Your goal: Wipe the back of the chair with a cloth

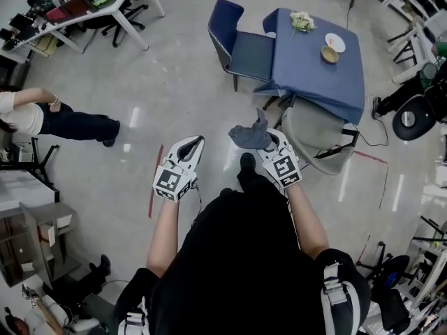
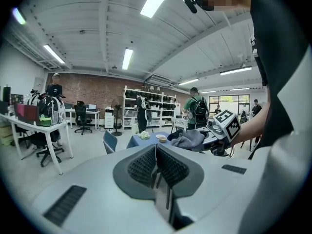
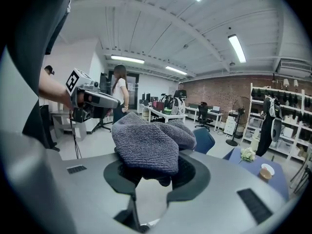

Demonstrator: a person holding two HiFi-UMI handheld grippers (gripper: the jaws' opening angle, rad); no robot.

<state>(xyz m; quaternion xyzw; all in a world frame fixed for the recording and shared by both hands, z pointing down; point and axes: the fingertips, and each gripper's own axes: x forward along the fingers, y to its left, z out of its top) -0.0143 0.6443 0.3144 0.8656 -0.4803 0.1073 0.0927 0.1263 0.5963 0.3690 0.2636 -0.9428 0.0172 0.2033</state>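
at the far left of the head view a bystander in a white top and dark trousers stands on the grey floor, with a white desk towards the top left corner. a red tape line runs along the floor just left of the left gripper. that gripper's tongs are pressed together with nothing between them; its own view shows the two ribbed pads meeting in one seam. just to its right, and apart from it, the right gripper pinches a dark grey cloth. in the right gripper view the cloth bunches up over the tongs and hides their tips, with folds spilling forward and to both sides. both grippers are held in the air above the floor and touch no furniture.

ahead of them a blue chair stands at the left edge of a table under a blue cover. its back is on the side away from the table and its seat faces the table edge. the cloth is well apart from that back. a grey chair sits at the table's near edge, just right of the right gripper. towards the table's far edge lie a bunch of pale flowers, a small bowl and a white plate.
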